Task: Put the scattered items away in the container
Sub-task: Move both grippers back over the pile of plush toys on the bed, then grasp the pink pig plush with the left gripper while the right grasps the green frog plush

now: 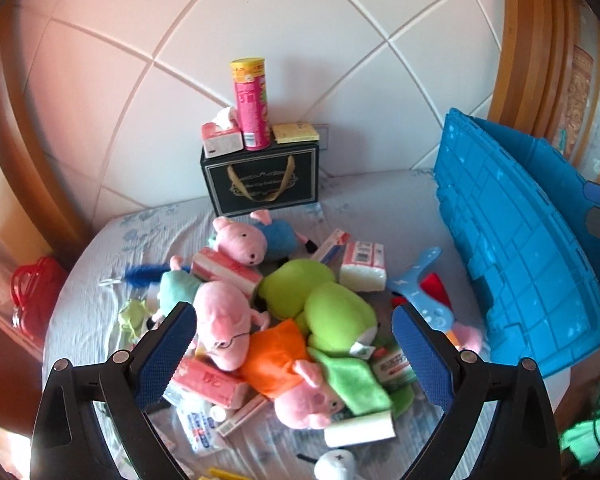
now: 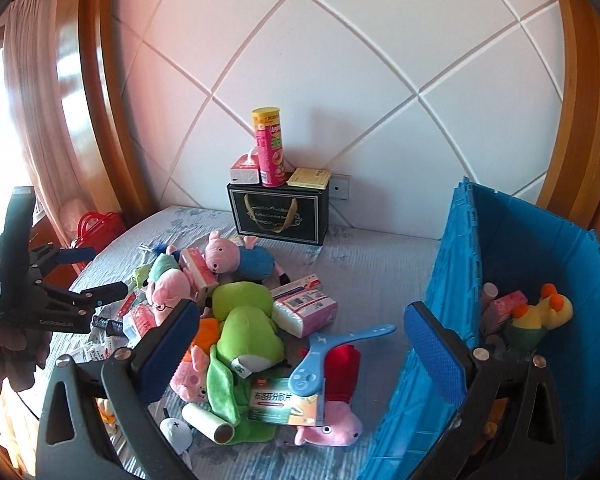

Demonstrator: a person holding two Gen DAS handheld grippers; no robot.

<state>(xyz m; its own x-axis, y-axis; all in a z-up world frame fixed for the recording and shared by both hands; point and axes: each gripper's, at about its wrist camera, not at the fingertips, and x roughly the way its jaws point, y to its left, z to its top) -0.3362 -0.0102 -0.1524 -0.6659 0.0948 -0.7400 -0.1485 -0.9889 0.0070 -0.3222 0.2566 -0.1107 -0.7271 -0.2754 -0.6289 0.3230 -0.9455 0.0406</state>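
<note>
Blue plastic walls of the crate [image 2: 500, 264] stand on the grey bedsheet [image 2: 372, 268]; I use it as my landmark. Beside its outer wall lies a heap of scattered items: a green frog plush [image 2: 248, 328], pink pig plushes, tissue packs and a blue boomerang [image 2: 332, 356]. Inside the crate sits a yellow duck toy [image 2: 548, 312]. My left gripper [image 1: 296, 344] hovers over the heap, jaws wide and empty. My right gripper [image 2: 304, 344] hangs at the crate's near corner, jaws wide, holding nothing.

We see a home bedroom: a sheeted bed [image 2: 360, 256] meets the padded headboard [image 2: 340, 80] at twelve o'clock, curtains [image 2: 24, 92] at nine.
</note>
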